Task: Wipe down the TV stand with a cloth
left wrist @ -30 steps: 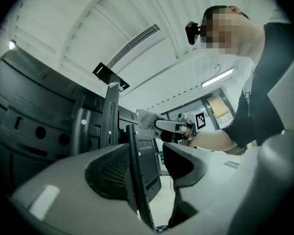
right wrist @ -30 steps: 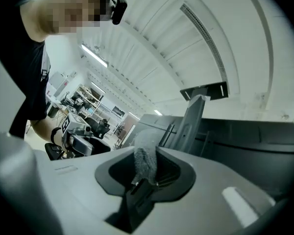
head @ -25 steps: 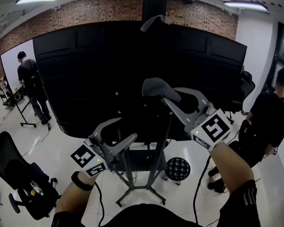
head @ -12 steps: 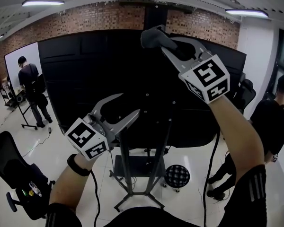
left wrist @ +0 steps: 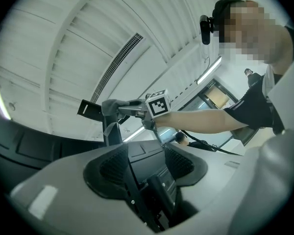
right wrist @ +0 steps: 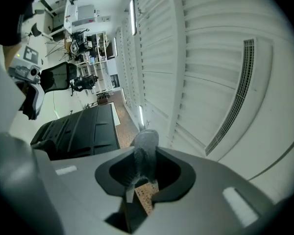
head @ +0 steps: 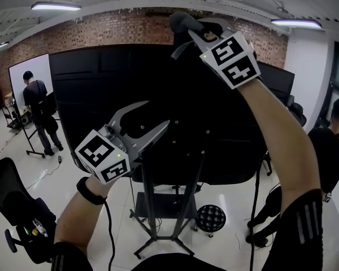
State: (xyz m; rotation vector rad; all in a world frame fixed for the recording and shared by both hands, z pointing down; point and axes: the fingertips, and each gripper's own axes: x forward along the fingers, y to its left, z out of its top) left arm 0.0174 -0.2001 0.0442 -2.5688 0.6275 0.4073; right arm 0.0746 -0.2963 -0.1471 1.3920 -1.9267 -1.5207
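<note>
The big black TV back panel (head: 118, 95) stands on a black metal stand (head: 158, 208) with splayed legs. My right gripper (head: 189, 28) is raised to the panel's top edge, shut on a grey cloth (head: 179, 20) that pokes out by the stand's top bracket. In the right gripper view the cloth (right wrist: 144, 153) is pinched between the jaws. My left gripper (head: 158, 113) hangs open in front of the panel's middle, holding nothing. In the left gripper view its pads (left wrist: 112, 163) stand apart, and the right gripper with the cloth (left wrist: 110, 105) shows above.
One person (head: 37, 106) stands by a whiteboard (head: 22, 75) at the far left, another (head: 333, 145) at the right. An office chair (head: 17, 219) sits lower left. A round black stool (head: 211, 216) and cables lie beside the stand's legs.
My right gripper has carried the cloth upward, from mid-panel height to the panel's top edge. The left gripper has risen a little and stays open.
</note>
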